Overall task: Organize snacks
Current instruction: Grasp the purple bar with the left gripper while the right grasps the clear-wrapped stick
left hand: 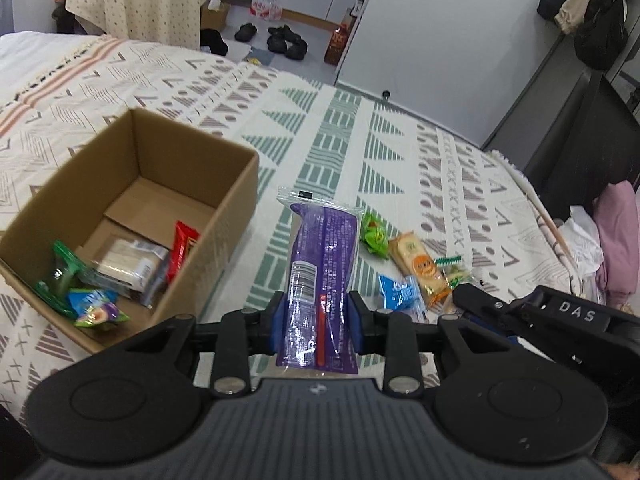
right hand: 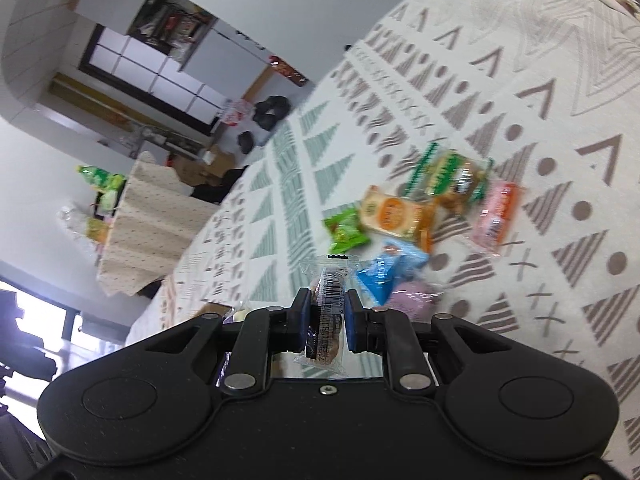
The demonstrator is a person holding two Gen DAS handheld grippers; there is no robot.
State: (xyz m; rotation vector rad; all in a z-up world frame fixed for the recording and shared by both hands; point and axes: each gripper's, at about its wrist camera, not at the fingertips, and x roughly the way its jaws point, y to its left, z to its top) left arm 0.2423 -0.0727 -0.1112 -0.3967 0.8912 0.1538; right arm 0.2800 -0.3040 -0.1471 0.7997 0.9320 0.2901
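Note:
My left gripper (left hand: 316,322) is shut on a long purple snack pack (left hand: 322,264) and holds it above the bed, just right of an open cardboard box (left hand: 236,196). The box holds several snacks, among them a red bar (left hand: 182,250) and a clear cracker pack (left hand: 128,266). My right gripper (right hand: 325,320) is shut on a small clear-wrapped brown snack (right hand: 326,312). Loose snacks lie on the patterned blanket: a green pack (right hand: 344,230), an orange biscuit pack (right hand: 394,214), a blue pack (right hand: 390,272) and a pink pack (right hand: 494,218). The right gripper's body shows in the left wrist view (left hand: 540,312).
The bed blanket (left hand: 340,140) ends at its far edge by a white wall (left hand: 440,40). Shoes (left hand: 286,42) lie on the floor beyond. A black frame and pink cloth (left hand: 618,236) stand at the right.

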